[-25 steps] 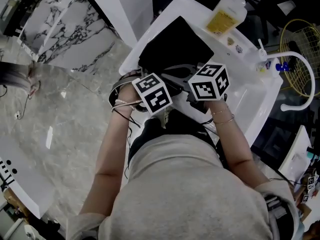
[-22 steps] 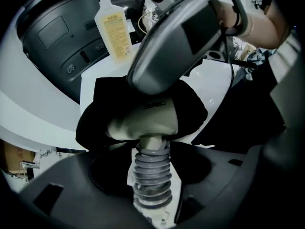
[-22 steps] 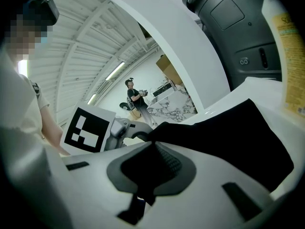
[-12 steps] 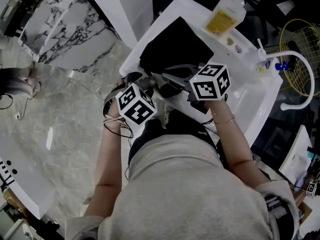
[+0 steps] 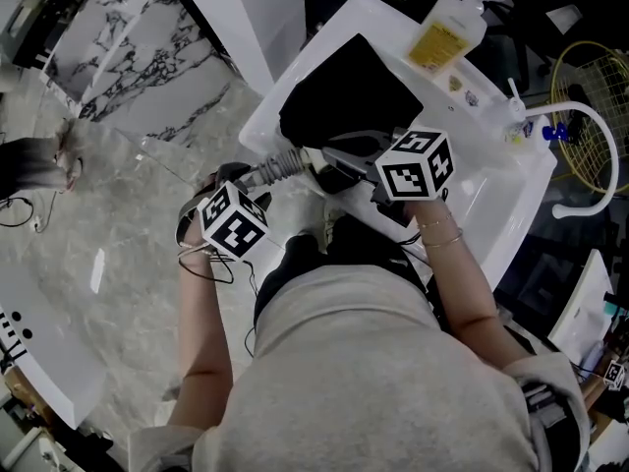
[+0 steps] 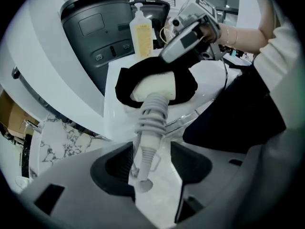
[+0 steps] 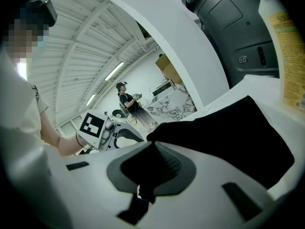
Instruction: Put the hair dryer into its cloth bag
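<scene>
Clamps the left gripper (image 6: 152,151) on the ribbed cord (image 6: 151,120) of the one hair dryer (image 6: 152,87); pinches the right gripper (image 7: 153,149) shut on the rim of the one black cloth bag (image 5: 344,91). Shows the dryer's pale body in that bag's mouth, atop a white washbasin (image 5: 491,205), near one soap bottle (image 5: 444,29).

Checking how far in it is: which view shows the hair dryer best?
Left gripper view: the hair dryer shows pale inside the mouth of the black bag, its cord end between the jaws of the left claw. The head view shows only that cord end at the bag's edge; the right gripper view shows only bag.
</scene>
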### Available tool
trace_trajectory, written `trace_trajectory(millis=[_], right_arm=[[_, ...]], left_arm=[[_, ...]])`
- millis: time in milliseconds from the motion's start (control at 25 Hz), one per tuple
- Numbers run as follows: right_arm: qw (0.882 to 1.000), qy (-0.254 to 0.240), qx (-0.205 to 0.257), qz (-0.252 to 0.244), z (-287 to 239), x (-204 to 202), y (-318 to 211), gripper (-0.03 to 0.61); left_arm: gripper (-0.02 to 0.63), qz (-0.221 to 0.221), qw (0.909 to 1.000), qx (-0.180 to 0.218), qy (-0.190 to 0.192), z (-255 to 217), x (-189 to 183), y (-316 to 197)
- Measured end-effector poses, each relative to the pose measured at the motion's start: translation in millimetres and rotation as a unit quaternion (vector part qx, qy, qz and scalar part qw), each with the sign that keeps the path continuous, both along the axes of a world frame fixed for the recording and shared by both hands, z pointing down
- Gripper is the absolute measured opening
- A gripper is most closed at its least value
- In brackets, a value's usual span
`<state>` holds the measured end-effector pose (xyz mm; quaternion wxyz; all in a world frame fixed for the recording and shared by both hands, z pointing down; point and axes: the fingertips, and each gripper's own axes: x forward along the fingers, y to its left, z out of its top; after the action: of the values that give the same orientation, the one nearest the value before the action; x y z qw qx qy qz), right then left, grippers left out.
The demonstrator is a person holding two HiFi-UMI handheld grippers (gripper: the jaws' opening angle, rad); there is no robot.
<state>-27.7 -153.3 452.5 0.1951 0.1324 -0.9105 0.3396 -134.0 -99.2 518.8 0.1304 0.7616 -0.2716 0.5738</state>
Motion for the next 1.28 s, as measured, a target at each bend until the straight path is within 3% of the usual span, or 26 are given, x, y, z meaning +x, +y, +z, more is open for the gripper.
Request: trace_trajectory(millis=[200, 280, 360, 800, 1280], right_arm=[[1.000, 0.004, -0.004, -0.001, 2, -2, 3, 0.015], [1.000, 0.005, -0.004, -0.001, 3, -2, 2, 0.015], [1.000, 0.006, -0.003, -0.001, 3, -4, 1, 0.015], [1.000, 0.002, 0.007, 0.015, -4, -2, -4, 0.015], [1.000, -0.001, 0.010, 0.013, -7, -12, -1, 0.015]], left_arm=[[0.230, 0.014, 0.9992, 0.017, -0.035, 7, -6, -7], [0.170, 0.035, 0.9971, 0.026, -0.063, 9, -7, -11], [0.150, 0.036, 0.9965, 0.023, -0.072, 9, -7, -11], [0.129, -0.072, 0.9962, 0.048, -0.002, -7, 20, -4], [0.124, -0.100, 0.9907, 0.077, 0.050, -17, 64, -30]])
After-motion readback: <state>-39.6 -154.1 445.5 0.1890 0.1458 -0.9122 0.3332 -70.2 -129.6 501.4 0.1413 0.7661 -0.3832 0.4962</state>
